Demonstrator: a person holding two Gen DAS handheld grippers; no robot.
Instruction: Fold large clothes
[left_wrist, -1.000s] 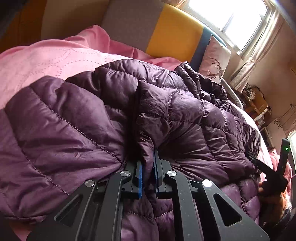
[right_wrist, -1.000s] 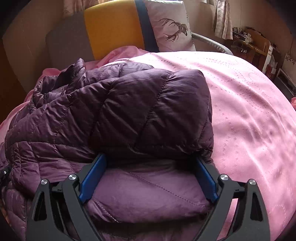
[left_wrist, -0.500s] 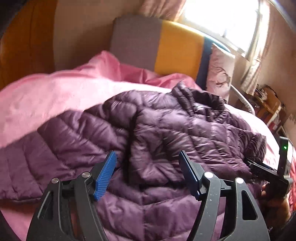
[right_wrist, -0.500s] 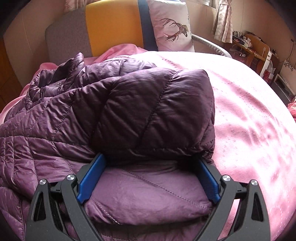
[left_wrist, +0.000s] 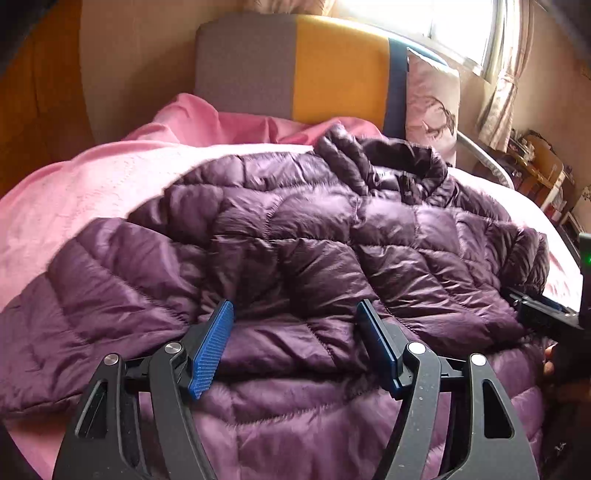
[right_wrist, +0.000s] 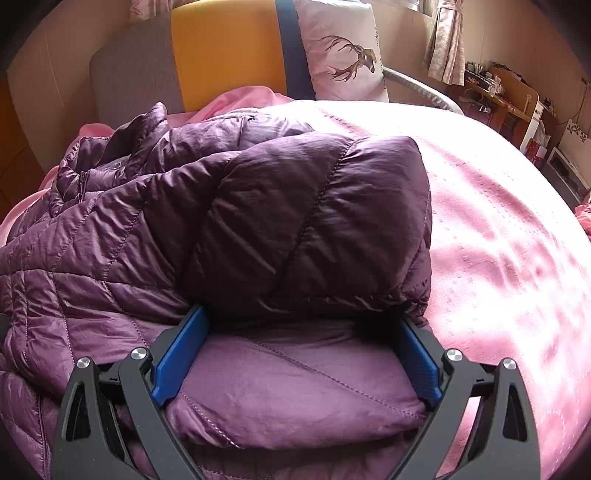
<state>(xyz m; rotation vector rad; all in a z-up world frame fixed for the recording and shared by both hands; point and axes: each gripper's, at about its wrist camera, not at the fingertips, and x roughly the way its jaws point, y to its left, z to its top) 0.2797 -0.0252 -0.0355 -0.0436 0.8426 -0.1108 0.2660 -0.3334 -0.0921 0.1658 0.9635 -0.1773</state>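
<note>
A dark purple quilted down jacket (left_wrist: 314, 229) lies spread across a pink bedspread (left_wrist: 92, 192), its collar (left_wrist: 388, 162) toward the headboard. My left gripper (left_wrist: 295, 308) hovers just above the jacket's lower part. Its jaws are opening and hold nothing. In the right wrist view a sleeve (right_wrist: 314, 221) is folded over the jacket body (right_wrist: 92, 258). My right gripper (right_wrist: 301, 317) stands wide open at that fold's near edge, with puffy lilac fabric (right_wrist: 295, 387) bulging between its blue pads (right_wrist: 177, 358). The right gripper's black body (left_wrist: 543, 317) shows at the left view's right edge.
A grey, yellow and blue headboard (left_wrist: 332, 66) stands behind the bed, with a deer-print pillow (right_wrist: 343, 55) leaning on it. Bare pink bedspread (right_wrist: 498, 240) stretches to the right of the jacket. A cluttered wooden desk (right_wrist: 498, 96) and a curtained window (left_wrist: 461, 29) lie beyond.
My left gripper let go of a pinched fold of the jacket, spread its jaws wide and drew back and up. The released fold settled flat. The right gripper stayed put.
</note>
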